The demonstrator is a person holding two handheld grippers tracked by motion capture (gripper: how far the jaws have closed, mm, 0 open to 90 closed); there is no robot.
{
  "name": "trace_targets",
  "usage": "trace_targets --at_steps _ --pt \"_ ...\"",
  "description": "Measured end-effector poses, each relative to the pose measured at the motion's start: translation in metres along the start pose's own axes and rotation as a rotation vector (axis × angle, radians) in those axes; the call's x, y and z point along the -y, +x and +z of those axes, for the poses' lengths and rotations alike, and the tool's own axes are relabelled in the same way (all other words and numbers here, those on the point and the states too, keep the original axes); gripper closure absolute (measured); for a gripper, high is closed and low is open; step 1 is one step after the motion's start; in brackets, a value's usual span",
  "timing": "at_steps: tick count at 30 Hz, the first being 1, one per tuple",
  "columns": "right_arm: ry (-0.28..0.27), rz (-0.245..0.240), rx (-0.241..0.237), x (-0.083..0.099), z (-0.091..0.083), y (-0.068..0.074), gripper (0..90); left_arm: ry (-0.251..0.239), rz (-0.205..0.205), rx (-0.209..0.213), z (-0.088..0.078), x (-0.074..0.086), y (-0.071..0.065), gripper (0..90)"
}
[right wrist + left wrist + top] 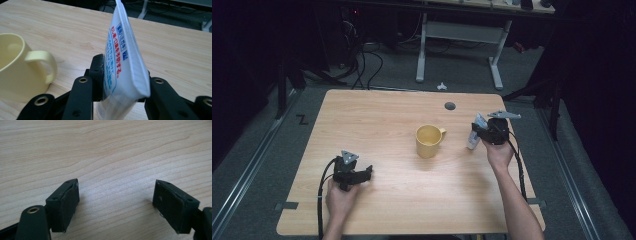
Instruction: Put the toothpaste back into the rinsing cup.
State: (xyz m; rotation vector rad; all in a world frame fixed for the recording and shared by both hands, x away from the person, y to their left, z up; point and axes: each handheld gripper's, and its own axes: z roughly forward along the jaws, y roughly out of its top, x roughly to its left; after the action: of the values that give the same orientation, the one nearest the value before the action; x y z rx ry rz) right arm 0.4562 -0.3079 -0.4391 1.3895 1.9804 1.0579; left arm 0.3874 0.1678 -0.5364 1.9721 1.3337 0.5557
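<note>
Right gripper (pixel 120 82): jaws pressed against both flat faces of a white toothpaste tube (pixel 122 62), nothing else between them. The tube stands near upright in the grip, long axis vertical, its flat crimped end up and leaning slightly away from the camera; the lower end drops below the frame, so the cap cannot be seen there. The right gripper view gives the detail: blue and red Japanese print running along the tube's length, and the ribbed seam at the crimp.

The high view gives the placing instead. The right gripper (pixel 479 131) sits toward the table's right side, held by the person's right hand (pixel 499 152), with the tube (pixel 473 135) as a small pale shape at its left, lower end at or just above the tabletop; contact cannot be told. Print is unreadable from here.

A yellow mug (pixel 429 141) stands upright just left of the tube, apart from it, handle turned toward the gripper. In the right gripper view the mug (pixel 20 75) shows its handle and part of the rim.

Left gripper (pixel 116 202): jaws wide apart, holding nothing, bare wood grain between them. In the high view it rests at the near left of the table (pixel 377 115), in the left hand (pixel 341 197), well apart from mug and tube.

Count: one tube, one mug, two grippers, one table.
</note>
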Motion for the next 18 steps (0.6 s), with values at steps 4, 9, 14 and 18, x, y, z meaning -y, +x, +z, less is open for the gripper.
trace_targets --at_steps 4,9,14,18 --pt "0.006 -0.008 -0.018 0.000 -0.004 0.003 68.8 0.000 -0.002 0.001 0.000 0.000 0.000 21.6" --pt "0.016 -0.028 -0.034 -0.003 -0.011 0.008 69.0 -0.002 -0.003 0.003 0.000 0.000 0.000 21.4" --pt "0.026 -0.048 -0.055 -0.006 -0.016 0.017 69.1 0.001 0.008 -0.003 0.000 0.000 -0.001 21.1" --pt "0.015 -0.053 -0.078 -0.009 -0.022 0.024 69.2 0.004 0.013 -0.006 0.000 0.000 -0.001 20.9"
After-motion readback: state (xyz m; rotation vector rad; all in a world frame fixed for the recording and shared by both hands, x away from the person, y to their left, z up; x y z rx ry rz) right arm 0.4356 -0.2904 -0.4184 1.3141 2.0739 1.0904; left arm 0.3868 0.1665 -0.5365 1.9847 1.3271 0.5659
